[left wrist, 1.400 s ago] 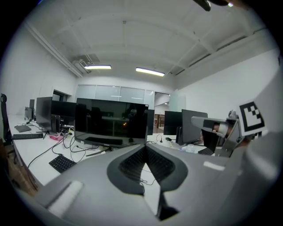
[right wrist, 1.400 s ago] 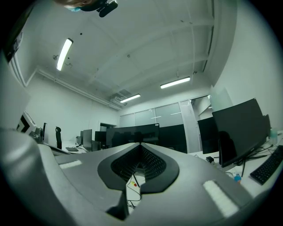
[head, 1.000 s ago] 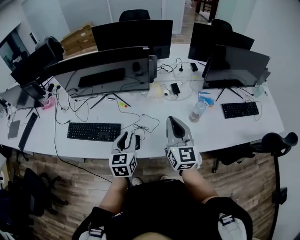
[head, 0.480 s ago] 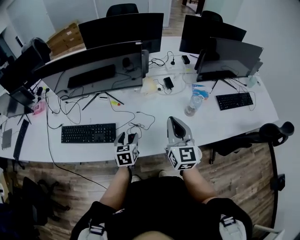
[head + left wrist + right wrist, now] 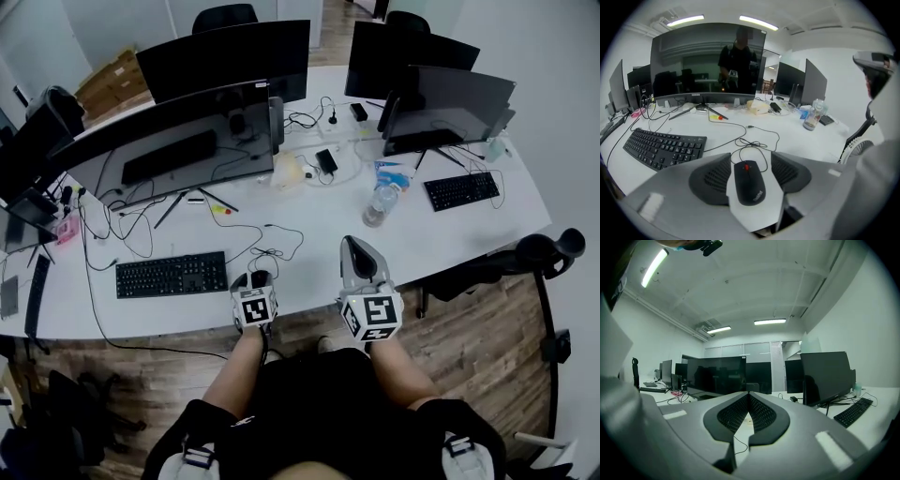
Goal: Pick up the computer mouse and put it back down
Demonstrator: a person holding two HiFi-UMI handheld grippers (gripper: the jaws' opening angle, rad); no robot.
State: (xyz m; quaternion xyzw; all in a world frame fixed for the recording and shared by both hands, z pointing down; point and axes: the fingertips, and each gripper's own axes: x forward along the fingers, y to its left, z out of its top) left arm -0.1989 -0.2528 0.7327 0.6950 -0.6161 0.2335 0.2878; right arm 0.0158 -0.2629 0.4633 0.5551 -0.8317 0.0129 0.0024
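A black computer mouse [image 5: 749, 182] with a red scroll wheel lies on the white desk [image 5: 740, 117] near its front edge, its cable looping away behind it. My left gripper [image 5: 750, 159] points down over it. Its jaws are opening and stand on either side of the mouse, with bare desk showing between each pad and the mouse. In the head view the left gripper [image 5: 251, 279] sits at the desk's front edge with the mouse [image 5: 260, 277] dark between its fingers. My right gripper [image 5: 350, 244] hovers level beside it, shut and empty, and in its own view the right gripper [image 5: 749, 394] shows its tips meeting.
A black keyboard [image 5: 171, 274] lies left of the mouse. A water bottle [image 5: 378, 204] stands further back on the right. Several monitors [image 5: 178, 141] and loose cables fill the back of the desk. An office chair [image 5: 548, 253] stands at the right edge.
My left gripper has sunk from above the desk edge down over the mouse, and its jaws have gone from shut to wide apart. The right gripper has dropped slightly.
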